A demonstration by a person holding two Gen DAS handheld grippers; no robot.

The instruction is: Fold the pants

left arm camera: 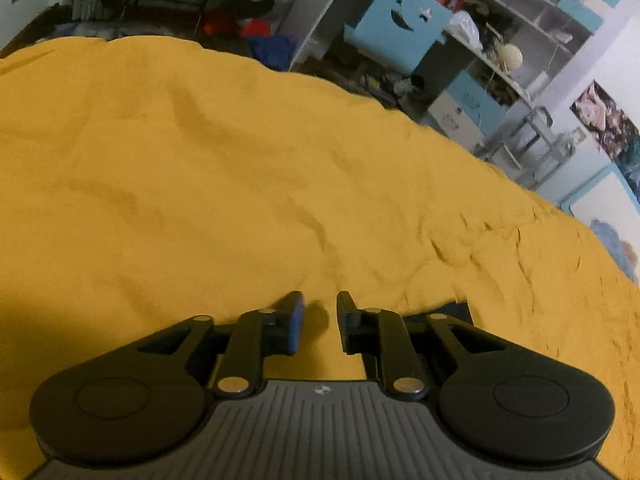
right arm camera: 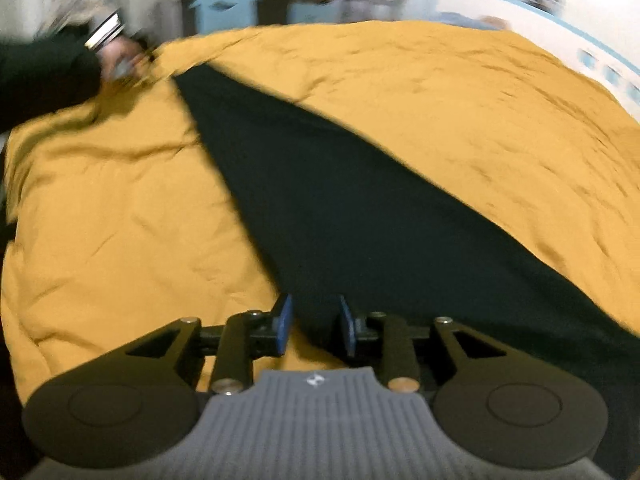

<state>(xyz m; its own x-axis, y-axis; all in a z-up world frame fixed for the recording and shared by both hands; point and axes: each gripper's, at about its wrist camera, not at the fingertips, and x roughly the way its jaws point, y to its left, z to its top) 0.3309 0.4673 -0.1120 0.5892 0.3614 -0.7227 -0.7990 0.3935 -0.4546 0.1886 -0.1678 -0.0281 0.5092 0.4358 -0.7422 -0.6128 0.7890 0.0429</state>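
Note:
Dark pants (right arm camera: 340, 208) lie flat on a yellow bedspread (right arm camera: 120, 208) in the right wrist view, running from the near right to a narrow end at the far left. My right gripper (right arm camera: 314, 326) is open just above the pants' near edge, holding nothing. My left gripper (left arm camera: 320, 326) is open over bare yellow bedspread (left arm camera: 240, 160); a small dark corner of cloth (left arm camera: 460, 308) shows by its right finger. In the right wrist view the left hand and its gripper (right arm camera: 120, 60) are at the far end of the pants, blurred.
Beyond the bed's far edge stand grey shelves (left arm camera: 520, 20) with clutter, a blue box (left arm camera: 396, 20) and piled clothes (left arm camera: 260, 36). A wall with posters (left arm camera: 608, 124) is to the right. The bedspread is wrinkled.

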